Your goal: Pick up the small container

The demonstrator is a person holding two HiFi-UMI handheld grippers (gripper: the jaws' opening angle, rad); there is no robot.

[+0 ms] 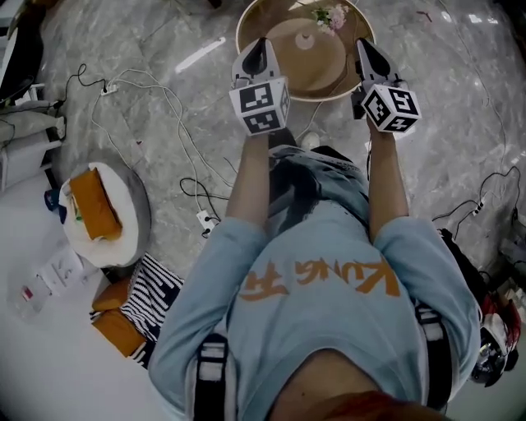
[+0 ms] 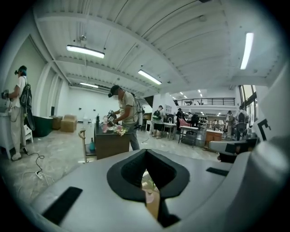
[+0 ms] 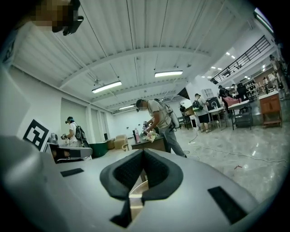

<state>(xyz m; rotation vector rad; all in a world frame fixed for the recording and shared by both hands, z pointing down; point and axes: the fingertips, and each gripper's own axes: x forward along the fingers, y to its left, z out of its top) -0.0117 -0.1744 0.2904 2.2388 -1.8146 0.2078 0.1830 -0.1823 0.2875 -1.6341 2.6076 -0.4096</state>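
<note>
Both tongs are held up side by side in the upper middle of the head view, over the near edge of a round wooden surface (image 1: 320, 74). The left tongs (image 1: 260, 45) are closed, with nothing gripped between the pads. The right tongs (image 1: 362, 45) are likewise closed and empty. The small container (image 1: 305, 39), pale in colour, is seen on the surface between the two tongs, apart from both. Flowers (image 1: 330, 14) are seen just above it, at the top edge. White cables (image 1: 164, 99) are strewn over the marble floor (image 1: 460, 82) at the upper left.
</note>
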